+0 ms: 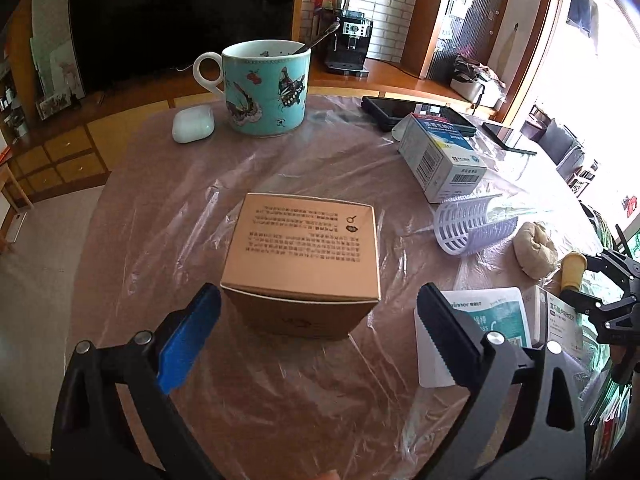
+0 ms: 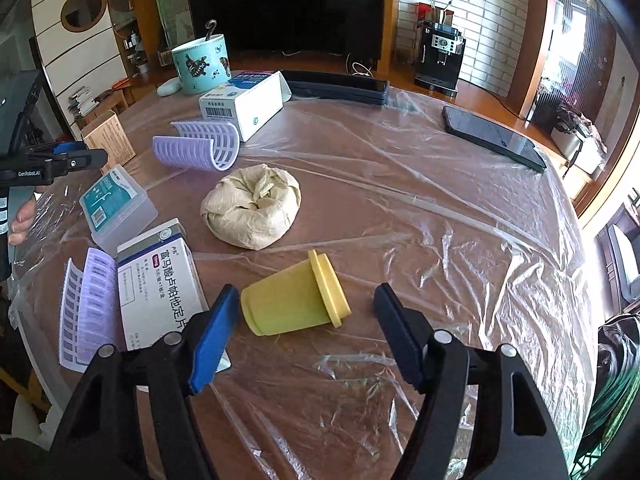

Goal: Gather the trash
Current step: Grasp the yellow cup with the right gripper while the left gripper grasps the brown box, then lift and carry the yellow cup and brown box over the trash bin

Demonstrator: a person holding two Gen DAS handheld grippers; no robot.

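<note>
1. The yellow cup (image 2: pixel 294 304) lies on its side on the plastic-covered table (image 2: pixel 420 208), its flanged rim pointing right and its closed base toward the blue pad (image 2: pixel 210 340) of the right claw (image 2: pixel 308 336).
2. The right claw is wide; the cup sits between its jaws without touching either, though the base is just beside the blue pad.
3. Just beyond the cup rests a crumpled beige wad (image 2: pixel 252 210). Left of the cup a white medicine box (image 2: pixel 160 284) lies flat, with a lilac leaflet (image 2: pixel 86 308) at its far side.
4. Farther behind the cup are a lilac plastic grid (image 2: pixel 200 148), another white box (image 2: pixel 244 104) and a turquoise mug (image 2: pixel 202 64). A dark phone (image 2: pixel 492 136) lies well to the cup's right.
5. The left claw (image 1: pixel 318 330) is also wide, holding nothing, with a brown carton (image 1: pixel 304 256) just ahead between its jaws.
6. In that view the cup (image 1: pixel 572 270) shows only at the right edge, beside the wad (image 1: pixel 534 248).
</note>
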